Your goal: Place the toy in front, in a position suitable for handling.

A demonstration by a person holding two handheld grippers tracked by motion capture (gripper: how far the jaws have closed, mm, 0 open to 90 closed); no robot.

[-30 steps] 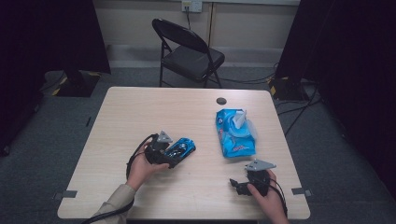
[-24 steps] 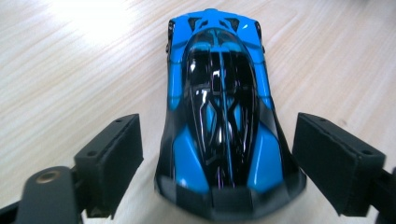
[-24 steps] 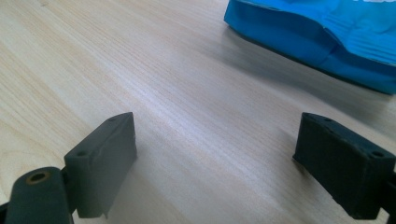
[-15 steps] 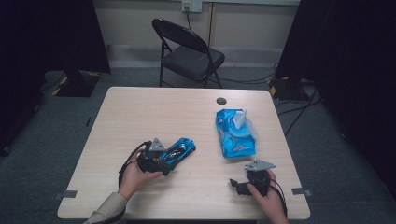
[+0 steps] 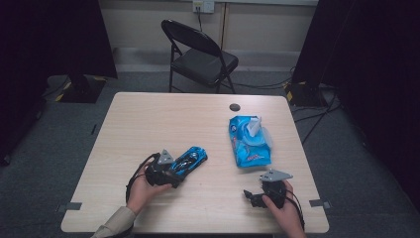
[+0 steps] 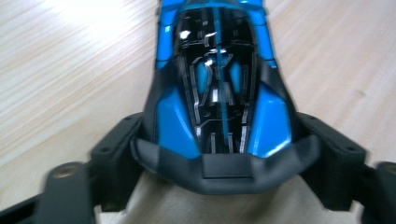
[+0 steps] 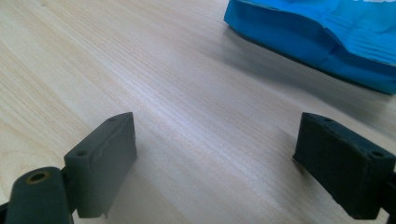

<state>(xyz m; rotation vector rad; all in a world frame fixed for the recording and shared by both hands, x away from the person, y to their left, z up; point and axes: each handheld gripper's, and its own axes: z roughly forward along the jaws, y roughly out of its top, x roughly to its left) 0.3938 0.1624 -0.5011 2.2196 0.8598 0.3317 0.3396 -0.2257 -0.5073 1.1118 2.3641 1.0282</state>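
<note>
A blue and black toy car lies on the table, left of centre, nose pointing far-right. My left gripper is at its tail, and its jaws stand wide on either side of the car's rear, right against its flanks; the gripper is open. A blue wet-wipes pack with a raised white flap lies to the right. My right gripper rests low near the front right edge, open, with bare table between its fingers. The pack's edge lies beyond them.
The light wooden table carries a small black disc near its far edge. A black folding chair stands behind the table. Cables and dark curtains lie at both sides of the room.
My left hand and gripper have drawn back a little toward the near-left edge, while the car has stayed about where it was. The right gripper has not moved.
</note>
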